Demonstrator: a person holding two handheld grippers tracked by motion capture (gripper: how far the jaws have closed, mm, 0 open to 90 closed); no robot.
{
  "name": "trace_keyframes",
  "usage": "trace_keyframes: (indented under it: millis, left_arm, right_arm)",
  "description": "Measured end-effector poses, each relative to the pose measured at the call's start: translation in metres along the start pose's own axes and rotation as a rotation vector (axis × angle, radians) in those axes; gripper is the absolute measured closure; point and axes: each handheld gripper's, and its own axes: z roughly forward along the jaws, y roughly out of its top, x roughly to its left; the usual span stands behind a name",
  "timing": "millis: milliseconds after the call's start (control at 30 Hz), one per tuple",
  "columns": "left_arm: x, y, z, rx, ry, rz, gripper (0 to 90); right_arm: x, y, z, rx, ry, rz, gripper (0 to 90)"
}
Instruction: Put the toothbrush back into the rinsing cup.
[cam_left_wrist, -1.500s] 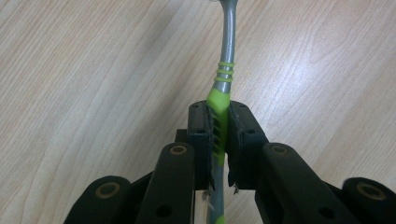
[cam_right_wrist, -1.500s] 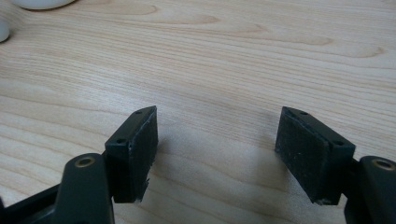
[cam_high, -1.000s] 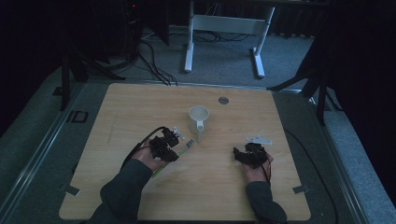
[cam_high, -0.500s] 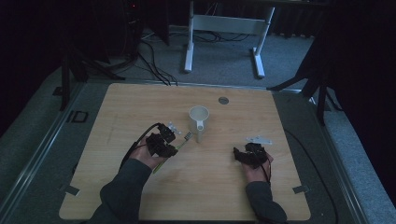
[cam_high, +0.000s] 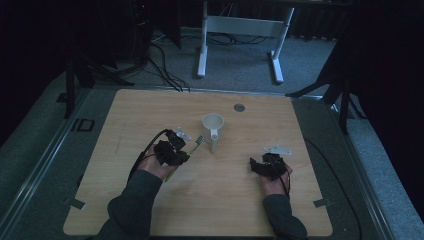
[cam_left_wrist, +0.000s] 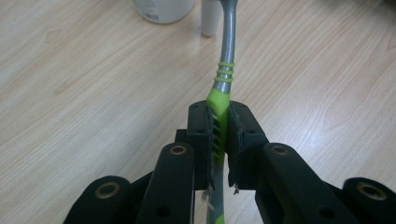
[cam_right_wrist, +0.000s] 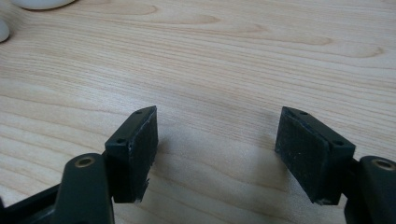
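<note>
A toothbrush (cam_left_wrist: 223, 79) with a green and grey handle is clamped between the pads of my left gripper (cam_left_wrist: 219, 123), its head pointing at a white mug (cam_left_wrist: 163, 9). From above, the left gripper (cam_high: 181, 152) sits left of the mug (cam_high: 213, 127) at the table's middle, and the toothbrush (cam_high: 195, 145) slants up toward the mug's handle. My right gripper (cam_high: 257, 165) rests low at the right. Its jaws (cam_right_wrist: 219, 140) stand wide apart over bare wood, with nothing between them.
The wooden table (cam_high: 150, 110) has a small dark round disc (cam_high: 239, 107) behind the mug. Beyond the far edge stand a white desk frame (cam_high: 240, 27) and floor cables (cam_high: 165, 60). Grey carpet surrounds the table.
My left gripper has shifted slightly up and left, and the toothbrush head now lies a little closer to the mug. The right hand has kept still.
</note>
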Motion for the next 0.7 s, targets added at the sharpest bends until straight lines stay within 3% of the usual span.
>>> trace_keyframes:
  millis: [700]
  left_arm:
    - [0.0032, 0.0013, -0.0061, -0.082, 0.014, -0.036, 80.7]
  right_arm:
    - [-0.0002, 0.0, 0.0, 0.0, 0.0, -0.003, 29.4]
